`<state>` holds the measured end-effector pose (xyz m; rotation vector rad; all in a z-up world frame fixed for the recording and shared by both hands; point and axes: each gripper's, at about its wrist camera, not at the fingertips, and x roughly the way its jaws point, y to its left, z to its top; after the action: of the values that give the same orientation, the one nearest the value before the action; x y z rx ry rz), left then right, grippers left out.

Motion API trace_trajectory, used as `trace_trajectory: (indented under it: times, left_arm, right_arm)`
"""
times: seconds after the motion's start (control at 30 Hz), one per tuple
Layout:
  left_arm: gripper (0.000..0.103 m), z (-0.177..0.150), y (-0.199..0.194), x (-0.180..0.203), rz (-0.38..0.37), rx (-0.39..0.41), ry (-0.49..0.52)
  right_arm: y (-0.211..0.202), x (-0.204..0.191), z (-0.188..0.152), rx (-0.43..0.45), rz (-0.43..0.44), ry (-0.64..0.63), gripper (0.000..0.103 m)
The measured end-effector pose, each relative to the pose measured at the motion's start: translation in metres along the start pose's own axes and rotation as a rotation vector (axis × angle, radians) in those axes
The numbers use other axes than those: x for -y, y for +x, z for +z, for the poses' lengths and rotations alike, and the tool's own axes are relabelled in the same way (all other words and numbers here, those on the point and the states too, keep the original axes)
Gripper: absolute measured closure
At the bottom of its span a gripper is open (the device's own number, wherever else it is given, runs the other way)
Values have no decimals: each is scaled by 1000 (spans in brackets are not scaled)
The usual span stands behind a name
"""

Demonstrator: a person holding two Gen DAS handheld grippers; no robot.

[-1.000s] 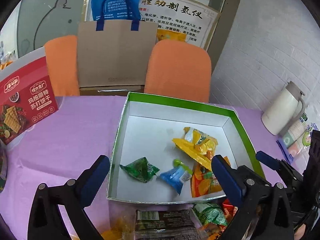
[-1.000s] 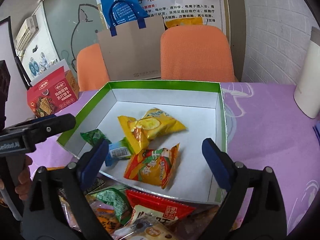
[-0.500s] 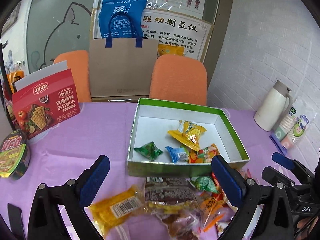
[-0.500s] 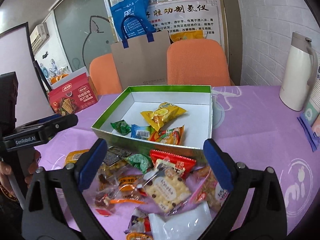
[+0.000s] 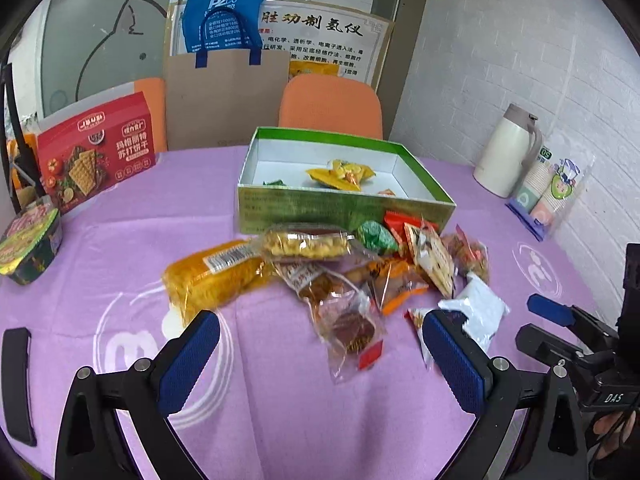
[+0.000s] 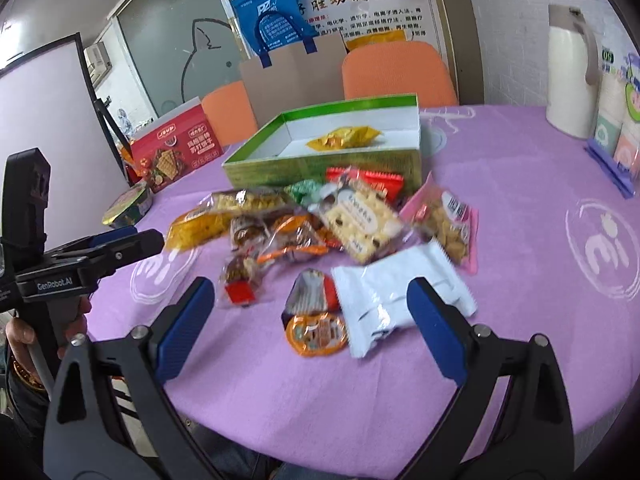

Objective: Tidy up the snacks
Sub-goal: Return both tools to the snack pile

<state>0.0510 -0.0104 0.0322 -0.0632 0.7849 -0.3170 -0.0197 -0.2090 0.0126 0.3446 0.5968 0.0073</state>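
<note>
A green box (image 5: 344, 208) (image 6: 320, 168) with a white inside stands mid-table and holds a yellow packet (image 5: 340, 174) and a few small snacks. In front of it lies a loose pile of several snacks: a long orange-yellow pack (image 5: 212, 276), a cracker pack (image 6: 364, 216), a pink bag (image 6: 448, 224), a white packet (image 6: 396, 296) and an orange round pack (image 6: 318, 334). My left gripper (image 5: 320, 352) is open over the near cloth, with nothing between its fingers. My right gripper (image 6: 310, 320) is wide, its jaws closing a little, above the white packet and orange round pack without touching them.
A red cracker box (image 5: 96, 152) and a noodle bowl (image 5: 28, 244) sit at the left. A white thermos (image 5: 508, 152) and stacked paper cups (image 5: 548, 188) stand at the right. Two orange chairs and a paper bag (image 5: 224, 96) are behind the purple tablecloth (image 5: 280, 400).
Both grippers have pulled back from above the green box toward the table's near edge. The snack pile now lies ahead of them and the box looks farther off.
</note>
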Motion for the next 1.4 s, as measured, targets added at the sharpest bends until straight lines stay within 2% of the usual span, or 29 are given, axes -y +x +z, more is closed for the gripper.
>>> trace_trajectory:
  times: [0.03,0.13,0.2,0.3,0.53,0.57,0.63,0.7,0.77,0.9,1.07,1.17,1.23,1.3,1.37,1.4]
  left_arm:
    - [0,-7,0,-1,-1,-10,1]
    - [0,-19,-3,0,11,-22,20]
    - [0,-24,-6,1,15,-22,28]
    - [0,-28,-7,2,3,-25,31]
    - [0,-33,3,3,-14,-48,22]
    - [0,-33,5,2,-18,-53,19]
    - [1,-33,11,2,-22,-63,16]
    - [3,-31,18,1,-22,-71,15]
    - [8,-25,30,0,-23,-82,-1]
    - [25,-12,59,4,-69,-113,-15]
    - [38,-6,86,15,-64,-147,20]
    - [39,-8,87,14,-79,-139,32]
    - [44,-10,85,11,-93,-142,34]
    - [52,-12,82,7,-112,-148,25]
    - [52,-16,75,2,-110,-147,23]
    - [53,-18,71,-1,-92,-145,22]
  right_arm:
    - [5,-1,-7,-21,15,2,23]
    - [19,-4,-17,-69,16,10,43]
    - [26,-8,-19,-79,20,14,47]
    - [32,-13,-13,-68,13,-2,47]
    - [62,-19,-2,-80,-68,-93,49]
    - [67,-19,-2,-89,-71,-93,51]
    - [72,-18,-4,-106,-67,-89,66]
    - [69,-17,-6,-110,-16,-76,73]
    - [63,-13,-6,-108,21,-50,73]
    - [55,-8,-5,-96,-5,-53,73]
    - [58,-8,-6,-103,-16,-59,69]
    - [62,-9,-8,-115,-14,-59,68]
    - [66,-11,-7,-124,-16,-62,68]
    - [70,-13,-6,-131,-17,-63,68]
    - [73,-15,-5,-134,-17,-67,66]
    - [74,-16,-4,-136,-15,-70,61]
